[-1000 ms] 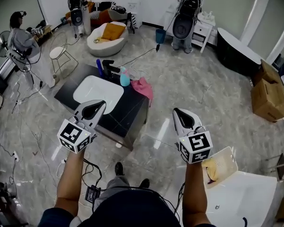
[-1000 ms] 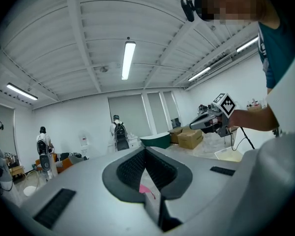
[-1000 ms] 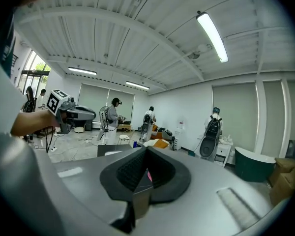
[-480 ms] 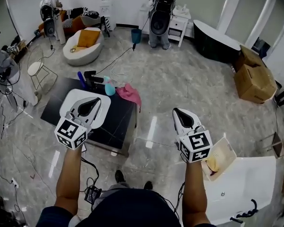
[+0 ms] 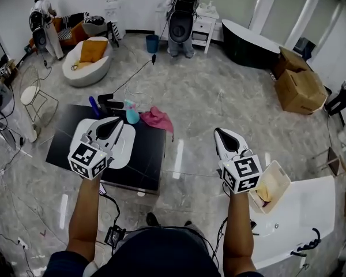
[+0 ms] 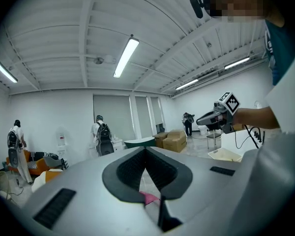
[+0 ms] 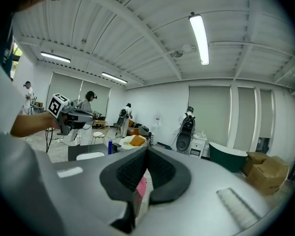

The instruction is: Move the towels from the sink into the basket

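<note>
While the left gripper (image 5: pixel 112 123) and the right gripper (image 5: pixel 221 133) were closed and empty, a crumpled pink towel (image 5: pixel 156 119) lay near the left one, not touching.

Bright even light from ceiling tube lamps (image 6: pixel 125 58), glare streaks on glossy floor (image 5: pixel 219 105), fisheye-curved edges, dark vignetted corners

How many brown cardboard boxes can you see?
2. The bigger brown cardboard box stands at the far right; the smaller one sits just behind it, nearer the dark bathtub. Others may be hidden.
</note>
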The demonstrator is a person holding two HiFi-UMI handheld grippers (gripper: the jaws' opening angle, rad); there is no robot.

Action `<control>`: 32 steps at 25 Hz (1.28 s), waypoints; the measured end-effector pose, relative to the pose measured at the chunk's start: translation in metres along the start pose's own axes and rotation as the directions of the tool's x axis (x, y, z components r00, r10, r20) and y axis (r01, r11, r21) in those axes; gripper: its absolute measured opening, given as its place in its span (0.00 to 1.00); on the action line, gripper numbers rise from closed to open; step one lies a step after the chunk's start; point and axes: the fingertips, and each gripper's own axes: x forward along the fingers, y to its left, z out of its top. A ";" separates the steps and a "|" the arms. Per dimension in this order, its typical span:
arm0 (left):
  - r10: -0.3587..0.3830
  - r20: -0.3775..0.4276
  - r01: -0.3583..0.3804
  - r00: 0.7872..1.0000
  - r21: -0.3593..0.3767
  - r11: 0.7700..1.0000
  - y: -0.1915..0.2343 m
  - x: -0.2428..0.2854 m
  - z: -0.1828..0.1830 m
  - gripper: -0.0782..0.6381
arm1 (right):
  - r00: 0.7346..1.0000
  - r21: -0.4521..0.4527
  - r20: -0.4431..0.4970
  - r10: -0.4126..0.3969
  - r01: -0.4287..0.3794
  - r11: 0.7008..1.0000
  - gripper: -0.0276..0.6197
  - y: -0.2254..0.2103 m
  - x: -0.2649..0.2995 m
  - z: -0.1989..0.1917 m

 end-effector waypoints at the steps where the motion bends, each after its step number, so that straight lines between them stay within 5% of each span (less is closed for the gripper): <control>1: -0.007 0.000 0.007 1.000 -0.004 1.000 0.005 0.001 -0.004 0.12 | 1.000 0.001 -0.002 -0.006 0.006 1.000 0.06 0.002 0.004 0.000; 15: -0.021 -0.074 0.013 0.997 -0.105 0.994 0.050 0.025 -0.085 0.12 | 0.997 0.008 -0.063 0.033 -0.032 0.999 0.06 0.014 0.093 -0.029; 32: 0.047 -0.209 -0.091 0.977 -0.209 0.974 0.063 0.096 -0.156 0.12 | 0.971 0.045 -0.138 0.195 -0.191 0.981 0.06 -0.031 0.206 -0.082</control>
